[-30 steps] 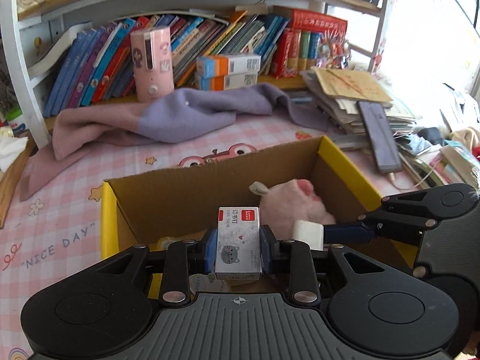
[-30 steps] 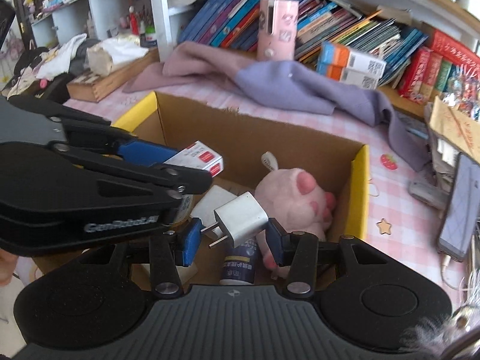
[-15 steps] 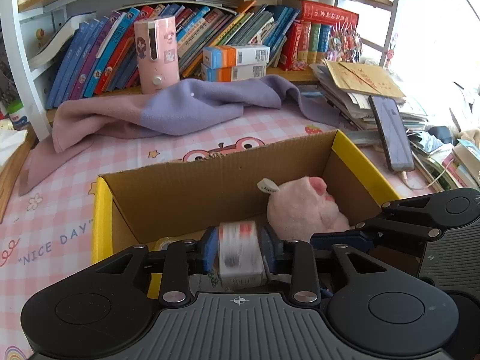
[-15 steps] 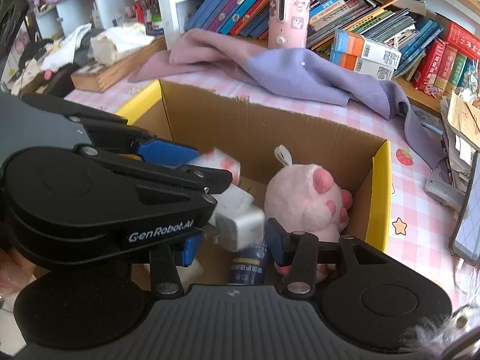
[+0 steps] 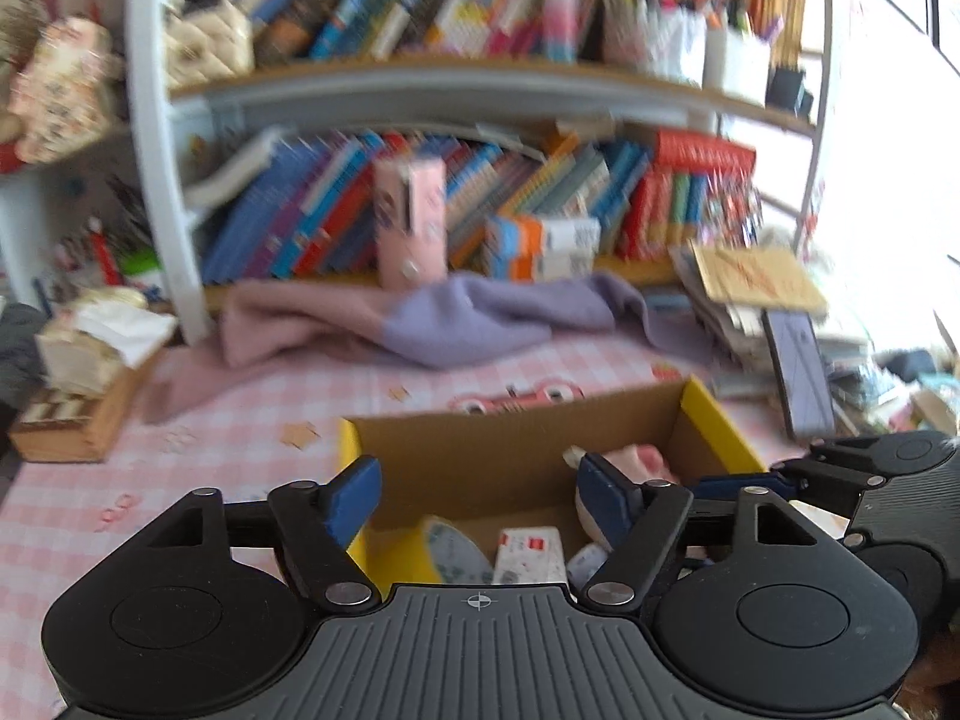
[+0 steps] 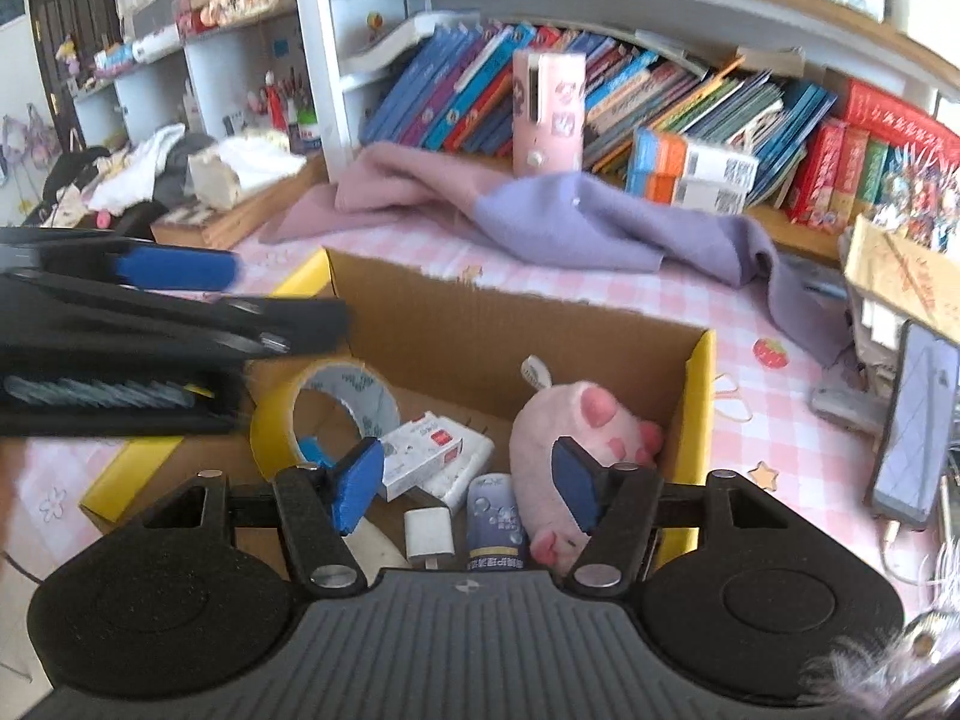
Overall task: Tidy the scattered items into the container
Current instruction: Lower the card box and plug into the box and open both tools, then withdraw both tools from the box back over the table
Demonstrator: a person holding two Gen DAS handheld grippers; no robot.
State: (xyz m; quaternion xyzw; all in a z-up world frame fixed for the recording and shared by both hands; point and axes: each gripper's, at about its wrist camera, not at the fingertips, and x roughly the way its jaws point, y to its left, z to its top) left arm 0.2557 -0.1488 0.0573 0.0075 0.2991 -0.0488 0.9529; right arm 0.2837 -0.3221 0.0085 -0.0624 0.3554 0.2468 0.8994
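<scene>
A cardboard box [image 6: 480,324] with yellow flaps stands on the pink checked tablecloth. Inside lie a pink plush toy [image 6: 576,426], a roll of tape [image 6: 336,402], a small white and red staples box [image 6: 429,453], a white charger plug [image 6: 427,534] and a small blue tube [image 6: 495,525]. My right gripper [image 6: 467,489] hangs above the box, its jaws opening with nothing between them. My left gripper [image 5: 480,498] is above the box [image 5: 516,438] too, jaws opening and empty; the staples box [image 5: 531,555] lies below it.
A purple and pink cloth [image 6: 540,222] lies behind the box, before a shelf of books with a pink device [image 6: 547,111]. A phone [image 6: 915,420] and stacked papers sit at the right. A wooden tray [image 5: 78,414] stands at the left.
Both grippers let go: the staples box and the charger plug dropped into the cardboard box. Both grippers rose and drew back, the left one more.
</scene>
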